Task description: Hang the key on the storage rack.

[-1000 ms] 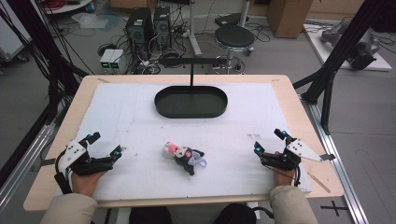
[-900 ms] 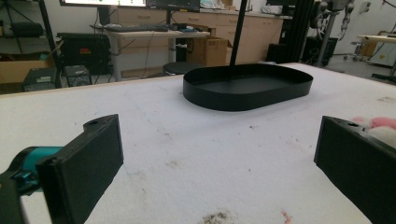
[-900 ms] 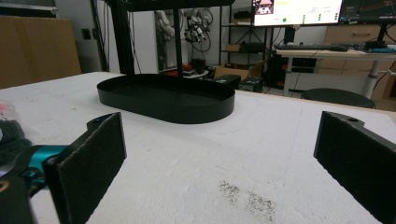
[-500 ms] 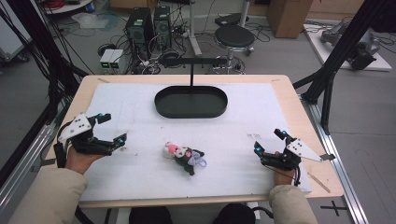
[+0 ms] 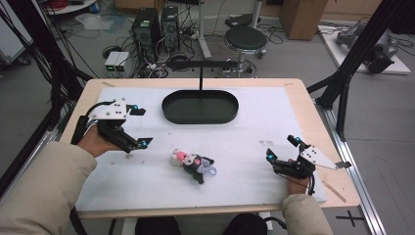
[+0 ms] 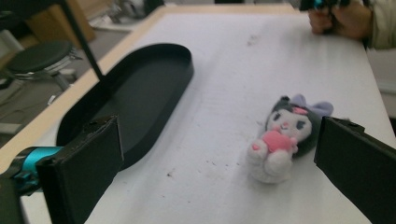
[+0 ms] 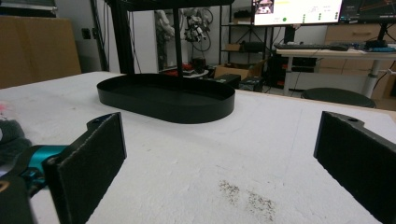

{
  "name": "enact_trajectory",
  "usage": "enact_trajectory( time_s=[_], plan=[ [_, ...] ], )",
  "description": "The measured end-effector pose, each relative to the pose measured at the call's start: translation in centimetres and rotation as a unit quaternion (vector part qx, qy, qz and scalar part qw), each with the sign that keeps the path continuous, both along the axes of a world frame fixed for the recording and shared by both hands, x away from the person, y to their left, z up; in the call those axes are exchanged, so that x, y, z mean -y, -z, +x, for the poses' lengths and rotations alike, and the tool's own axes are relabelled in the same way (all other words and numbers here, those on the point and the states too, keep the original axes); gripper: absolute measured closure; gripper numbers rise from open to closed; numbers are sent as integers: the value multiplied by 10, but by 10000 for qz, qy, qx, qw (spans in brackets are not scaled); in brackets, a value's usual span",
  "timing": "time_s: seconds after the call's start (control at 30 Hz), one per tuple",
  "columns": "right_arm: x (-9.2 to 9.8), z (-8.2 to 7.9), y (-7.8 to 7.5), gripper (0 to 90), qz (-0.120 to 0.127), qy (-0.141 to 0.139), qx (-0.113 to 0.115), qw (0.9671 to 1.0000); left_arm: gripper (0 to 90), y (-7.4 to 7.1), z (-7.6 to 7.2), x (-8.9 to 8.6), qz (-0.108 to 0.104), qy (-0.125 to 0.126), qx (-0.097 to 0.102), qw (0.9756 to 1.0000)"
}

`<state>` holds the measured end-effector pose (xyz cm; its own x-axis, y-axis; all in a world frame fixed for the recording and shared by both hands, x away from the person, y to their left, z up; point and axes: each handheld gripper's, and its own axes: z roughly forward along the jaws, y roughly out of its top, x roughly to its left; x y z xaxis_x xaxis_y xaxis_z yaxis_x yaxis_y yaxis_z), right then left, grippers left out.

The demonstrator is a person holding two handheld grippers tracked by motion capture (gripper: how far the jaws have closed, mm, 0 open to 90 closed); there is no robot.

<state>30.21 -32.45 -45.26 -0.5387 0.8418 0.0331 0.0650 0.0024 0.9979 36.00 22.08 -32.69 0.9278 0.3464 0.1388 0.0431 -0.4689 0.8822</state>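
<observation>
White table mat [image 5: 147, 186]; black tray [image 5: 200, 106] beyond plush toy [image 5: 194, 165]; both grippers' jaws apart.

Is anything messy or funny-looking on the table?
A little. The plush toy lies tipped over on its side on the white mat, not in the black tray. There are dark crumbly specks on the mat near the right gripper. Nothing looks broken.

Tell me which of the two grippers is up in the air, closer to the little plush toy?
The left gripper, on the side of the table with the sleeved arm. It is lifted off the table, jaws open toward the plush toy. The right gripper sits low near the table's front edge.
</observation>
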Motion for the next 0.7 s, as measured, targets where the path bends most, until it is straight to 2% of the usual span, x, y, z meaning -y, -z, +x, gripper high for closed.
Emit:
enact_trajectory(
  time_s=[0.03, 0.07, 0.1, 0.13, 0.23, 0.27, 0.3, 0.37, 0.47, 0.57, 0.6, 0.63, 0.67, 0.7],
  plan=[
    [0, 0, 0, 14, -2, -8, -3, 10000, 17, -4, 3, 9, 255, 174, -23, 9995],
    [0, 0, 0, 14, -6, -8, 1, 10000, 17, -4, 3, 9, 255, 174, -23, 9995],
    [0, 0, 0, 14, -14, -17, 21, 10000, 17, -6, 6, 17, 427, 309, -66, 9986],
    [0, 0, 0, 14, -15, -16, 21, 10000, 17, -6, 6, 17, 427, 309, -66, 9986],
    [0, 0, 0, 14, 3, -3, -2, 10000, 17, -7, 11, 30, 745, 490, -85, 9960],
    [0, 0, 0, 14, -4, -7, 0, 10000, 17, -6, 14, 39, 866, 620, -184, 9941],
    [0, 0, 0, 14, 3, -5, -1, 10000, 17, -6, 14, 39, 866, 620, -184, 9941],
    [0, 0, 0, 14, -17, -19, 23, 10000, 17, -7, 17, 48, 1133, 774, -183, 9904],
    [0, 0, 0, 14, 3, -5, -1, 10000, 17, -7, 20, 64, 1386, 1003, -228, 9850],
    [0, 0, 0, 14, -3, -7, 2, 10000, 17, -3, 20, 79, 1551, 1230, -334, 9796],
    [0, 0, 0, 14, 3, -2, 0, 10000, 17, 1, 19, 88, 1747, 1377, -325, 9744],
    [0, 0, 0, 14, 6, -4, 0, 10000, 17, 1, 19, 88, 1747, 1377, -325, 9744],
    [0, 0, 0, 14, 4, -4, 0, 10000, 17, 5, 20, 93, 1848, 1438, -378, 9715],
    [0, 0, 0, 14, 4, -4, 0, 10000, 17, 5, 20, 93, 1848, 1438, -378, 9715]
  ],
)
